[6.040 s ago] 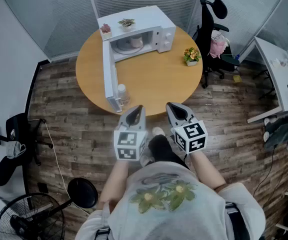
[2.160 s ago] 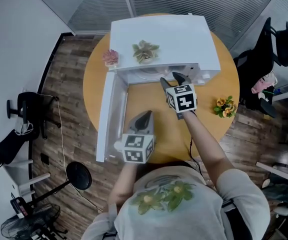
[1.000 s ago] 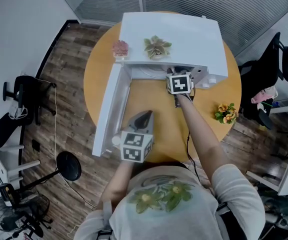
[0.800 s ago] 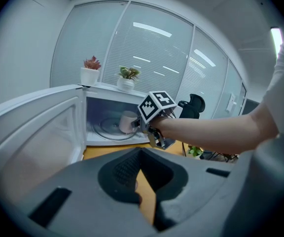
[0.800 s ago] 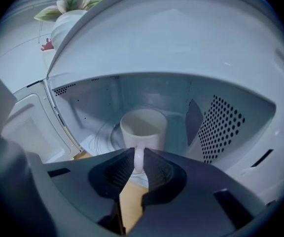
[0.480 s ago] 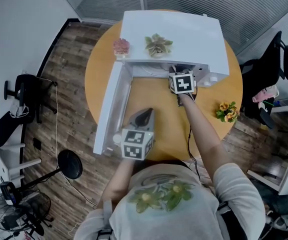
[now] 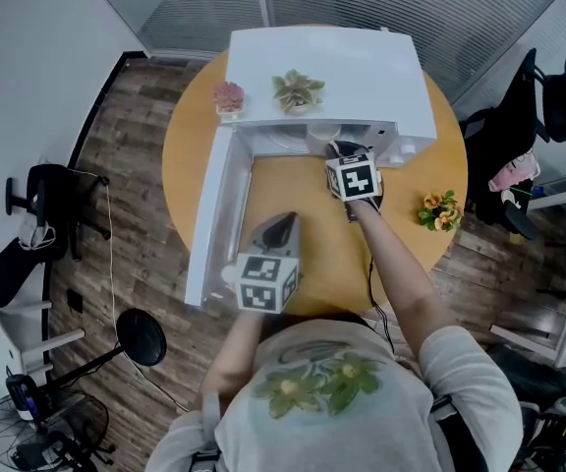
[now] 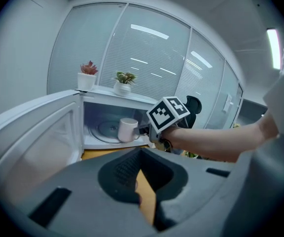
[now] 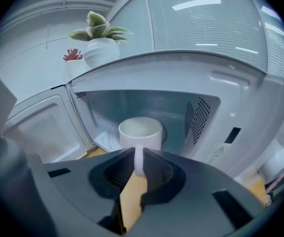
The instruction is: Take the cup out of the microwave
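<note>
The white microwave stands on the round wooden table with its door swung wide to the left. A white cup sits at the front of the cavity over the glass turntable. My right gripper is shut on the cup's handle, which stands upright between the pads. From the left gripper view the cup shows at the mouth of the cavity, held by the right gripper. My left gripper hovers over the table's near side, shut and empty.
Two small potted plants stand on top of the microwave. A pot of orange flowers sits at the table's right edge. An office chair is beyond the table on the right, a floor fan at the lower left.
The right gripper has drawn back a little from the microwave mouth toward me, with the cup's handle in its jaws. The left gripper has stayed in place.
</note>
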A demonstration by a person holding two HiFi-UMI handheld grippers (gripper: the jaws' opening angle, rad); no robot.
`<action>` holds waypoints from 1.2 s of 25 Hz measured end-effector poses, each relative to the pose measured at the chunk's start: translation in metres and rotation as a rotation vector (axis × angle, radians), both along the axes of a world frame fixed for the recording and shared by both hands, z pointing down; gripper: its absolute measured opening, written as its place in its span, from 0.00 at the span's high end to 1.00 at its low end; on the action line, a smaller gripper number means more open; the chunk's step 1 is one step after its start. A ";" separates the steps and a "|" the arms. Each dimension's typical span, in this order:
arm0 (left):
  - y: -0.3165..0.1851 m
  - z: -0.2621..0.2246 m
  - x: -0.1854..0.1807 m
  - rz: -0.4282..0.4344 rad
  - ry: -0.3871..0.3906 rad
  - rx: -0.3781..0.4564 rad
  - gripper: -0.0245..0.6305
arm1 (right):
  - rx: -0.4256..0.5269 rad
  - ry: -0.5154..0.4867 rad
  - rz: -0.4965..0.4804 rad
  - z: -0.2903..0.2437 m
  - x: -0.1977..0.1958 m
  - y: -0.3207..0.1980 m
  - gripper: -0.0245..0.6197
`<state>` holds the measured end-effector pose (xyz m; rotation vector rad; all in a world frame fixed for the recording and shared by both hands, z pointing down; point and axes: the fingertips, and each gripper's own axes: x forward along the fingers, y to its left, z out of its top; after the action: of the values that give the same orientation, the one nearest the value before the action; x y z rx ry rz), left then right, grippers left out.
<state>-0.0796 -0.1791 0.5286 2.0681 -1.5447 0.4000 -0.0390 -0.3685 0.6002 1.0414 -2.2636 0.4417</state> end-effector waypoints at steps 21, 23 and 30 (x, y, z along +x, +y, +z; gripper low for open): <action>0.029 -0.030 0.000 0.077 0.041 0.054 0.96 | 0.106 -0.133 -0.002 -0.090 0.030 0.114 0.86; 0.032 -0.033 0.001 0.085 0.044 0.057 0.96 | 0.115 -0.147 0.002 -0.100 0.033 0.125 0.86; 0.044 -0.037 -0.005 0.095 0.050 0.056 0.96 | 0.147 -0.206 0.017 -0.132 0.042 0.162 0.87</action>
<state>-0.0843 -0.1351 0.4913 2.1839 -1.4480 0.3412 0.0026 -0.2064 0.4683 1.1346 -2.5025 0.4116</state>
